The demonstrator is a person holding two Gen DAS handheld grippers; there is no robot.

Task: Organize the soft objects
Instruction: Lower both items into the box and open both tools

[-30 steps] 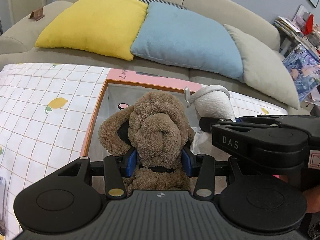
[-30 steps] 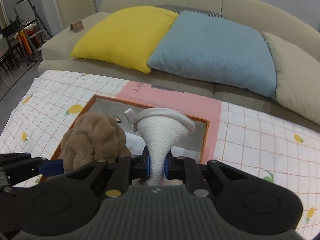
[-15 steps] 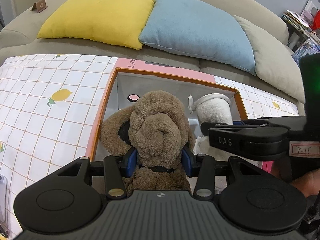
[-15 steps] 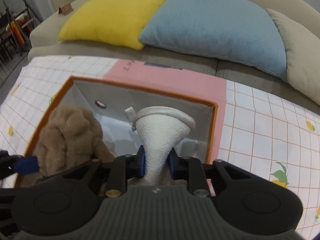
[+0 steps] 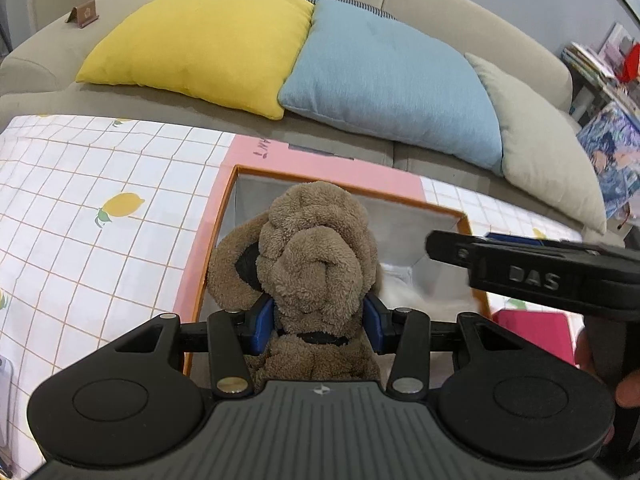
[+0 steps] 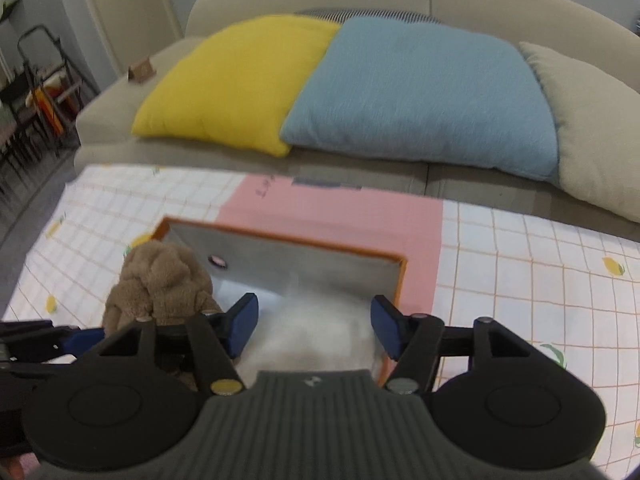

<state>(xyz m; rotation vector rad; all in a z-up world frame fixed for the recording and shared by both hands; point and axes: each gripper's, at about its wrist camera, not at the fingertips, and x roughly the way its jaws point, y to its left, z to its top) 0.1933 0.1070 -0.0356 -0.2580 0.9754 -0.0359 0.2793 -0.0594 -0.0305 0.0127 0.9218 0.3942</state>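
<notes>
Left gripper [image 5: 318, 326] clamps brown plush toy [image 5: 316, 256] by neck, above left part of orange-rimmed box [image 5: 400, 196]. Right gripper [image 6: 314, 324] jaws opening, clear of white soft item [image 6: 320, 328] lying blurred inside box. Box sits on lemon-print cloth [image 5: 80, 216] before sofa [image 5: 460, 8].

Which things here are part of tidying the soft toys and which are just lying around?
Part of the job:
brown plush toy, gripped by the left claw
white soft toy, in the box below the opening right claw
storage box

Just lying about:
yellow pillow
blue pillow
beige pillow
lemon-print cloth
</notes>
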